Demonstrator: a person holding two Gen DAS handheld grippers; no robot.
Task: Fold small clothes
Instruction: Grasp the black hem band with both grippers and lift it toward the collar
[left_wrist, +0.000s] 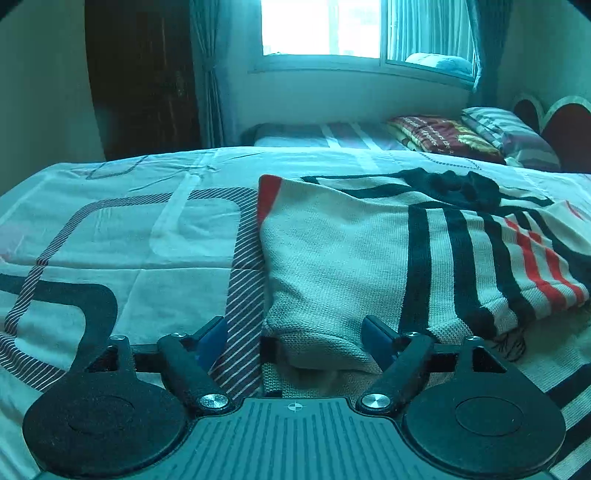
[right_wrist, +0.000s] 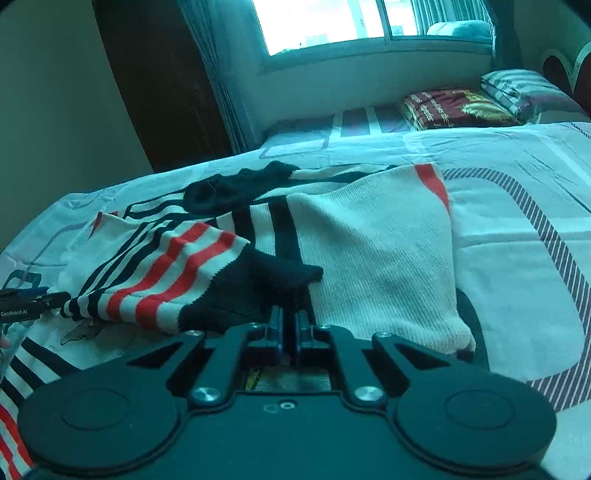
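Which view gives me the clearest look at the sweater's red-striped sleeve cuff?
The right wrist view: the cream knit sweater's red-and-navy striped sleeve cuff lies whole and near. The left wrist view shows it only at the right edge, foreshortened.

Patterned bed (left_wrist: 147, 240) carries striped knit sweater (left_wrist: 351, 258), pillows (left_wrist: 509, 133)

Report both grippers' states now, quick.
Left gripper: open, jaws wide over the edge of the knit sweater, gripping nothing.
Right gripper: shut; whether any sweater cloth is pinched cannot be told.
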